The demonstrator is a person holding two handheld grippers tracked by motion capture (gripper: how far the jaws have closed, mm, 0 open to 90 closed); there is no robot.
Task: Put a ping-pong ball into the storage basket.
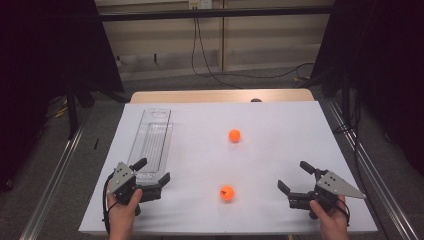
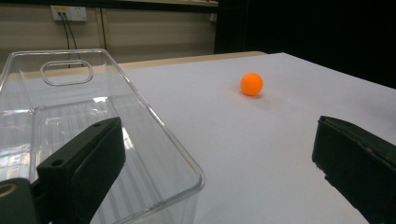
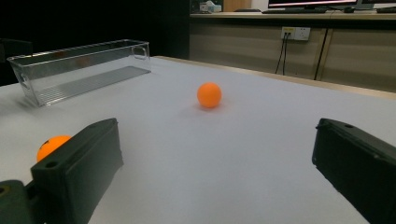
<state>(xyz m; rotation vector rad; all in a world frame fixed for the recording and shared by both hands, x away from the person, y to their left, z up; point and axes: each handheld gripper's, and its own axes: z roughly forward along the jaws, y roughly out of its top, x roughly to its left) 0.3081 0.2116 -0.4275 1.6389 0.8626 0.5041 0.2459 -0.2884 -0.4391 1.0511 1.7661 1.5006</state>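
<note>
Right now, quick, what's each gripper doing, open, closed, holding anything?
Left gripper: open, holding nothing, beside the clear tray.
Right gripper: open, holding nothing.

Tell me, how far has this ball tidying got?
Nothing looks done: the clear tray has no ball in it. Both orange balls lie on the white table, the far ball mid-table and the near ball by the front edge. Nothing is in hand: the left gripper and right gripper are open. Presumably both balls remain to be put in the tray.
</note>
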